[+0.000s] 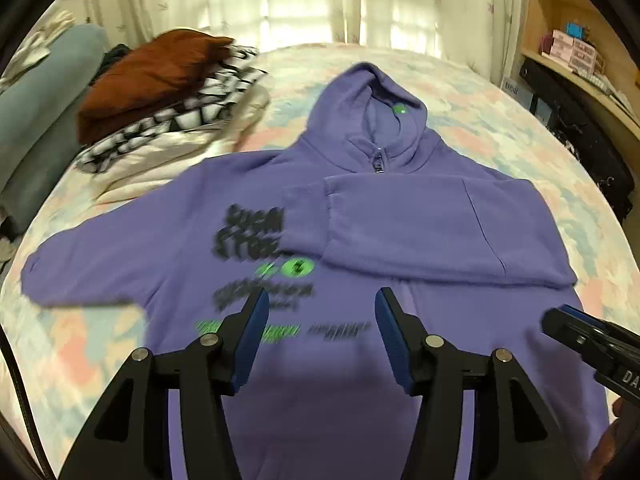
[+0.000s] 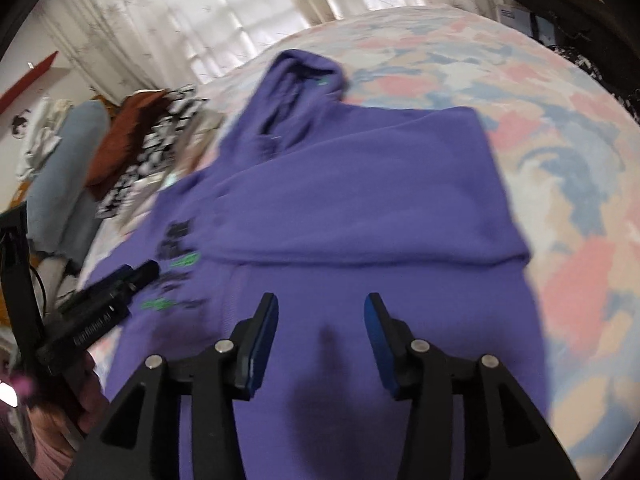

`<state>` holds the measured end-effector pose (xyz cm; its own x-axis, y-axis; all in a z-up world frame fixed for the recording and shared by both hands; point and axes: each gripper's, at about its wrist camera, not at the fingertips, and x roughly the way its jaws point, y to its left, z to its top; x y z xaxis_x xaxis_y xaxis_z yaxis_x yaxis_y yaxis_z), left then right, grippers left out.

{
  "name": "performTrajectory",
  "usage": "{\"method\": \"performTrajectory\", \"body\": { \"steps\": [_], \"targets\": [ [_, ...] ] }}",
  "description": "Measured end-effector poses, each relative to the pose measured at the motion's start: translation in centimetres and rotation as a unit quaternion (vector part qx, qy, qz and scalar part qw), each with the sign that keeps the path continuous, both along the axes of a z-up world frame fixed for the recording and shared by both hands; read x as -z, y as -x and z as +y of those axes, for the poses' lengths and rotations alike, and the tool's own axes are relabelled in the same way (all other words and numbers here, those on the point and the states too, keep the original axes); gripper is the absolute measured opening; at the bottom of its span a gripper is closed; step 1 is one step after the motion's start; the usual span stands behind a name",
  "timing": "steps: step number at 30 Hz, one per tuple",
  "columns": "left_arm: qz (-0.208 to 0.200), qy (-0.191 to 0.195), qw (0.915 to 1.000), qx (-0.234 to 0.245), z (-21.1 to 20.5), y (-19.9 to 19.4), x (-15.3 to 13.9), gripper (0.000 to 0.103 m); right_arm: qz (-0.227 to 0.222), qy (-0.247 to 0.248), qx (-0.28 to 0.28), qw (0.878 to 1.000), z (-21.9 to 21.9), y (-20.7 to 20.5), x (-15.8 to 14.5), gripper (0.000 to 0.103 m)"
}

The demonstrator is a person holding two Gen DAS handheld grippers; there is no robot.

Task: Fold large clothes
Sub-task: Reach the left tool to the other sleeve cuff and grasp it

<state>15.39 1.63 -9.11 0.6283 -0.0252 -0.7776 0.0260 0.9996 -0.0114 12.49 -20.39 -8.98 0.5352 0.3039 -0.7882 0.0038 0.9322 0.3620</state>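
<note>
Jaws parted on both tools, nothing between the pads, purple fabric showing through each gap.

Left wrist view: left gripper (image 1: 322, 300) poised above the lower front of the purple hoodie (image 1: 248, 248), blue pads apart and clear of the cloth. Hoodie spread front-up across the floral bedspread (image 1: 500, 120), hood (image 1: 368, 104) toward the curtains (image 1: 304, 4). Far sleeve (image 1: 432, 224) folded in over the chest, cuff lying on the printed lettering; other sleeve (image 1: 76, 264) stretched out flat toward the left edge of the bed. Stack of folded clothes (image 1: 160, 92) beyond that sleeve, near but not touching it. Bare bedspread around the hood and along the right hem. Wooden shelving (image 1: 568, 40) past the bed's right edge. Right gripper (image 1: 560, 320) entering from the right over the hem side.

Right wrist view, heavily blurred: right gripper (image 2: 320, 308) above the hoodie's lower body, pads apart, a dark shadow on the cloth beneath. Folded sleeve edge running straight across just ahead. Wide open bedspread to the right of the garment. Left gripper at left over the printed area, possibly just above the cloth. Clothes stack at the far left.
</note>
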Motion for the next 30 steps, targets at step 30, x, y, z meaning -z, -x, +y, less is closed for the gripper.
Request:
{"method": "performTrajectory", "body": {
  "steps": [30],
  "targets": [
    [-0.012, 0.190, 0.9564, -0.221, 36.1, 4.9, 6.0, 0.077, -0.075, 0.068, -0.185, 0.978, 28.5, -1.0, -1.5, 0.051]
  ]
}}
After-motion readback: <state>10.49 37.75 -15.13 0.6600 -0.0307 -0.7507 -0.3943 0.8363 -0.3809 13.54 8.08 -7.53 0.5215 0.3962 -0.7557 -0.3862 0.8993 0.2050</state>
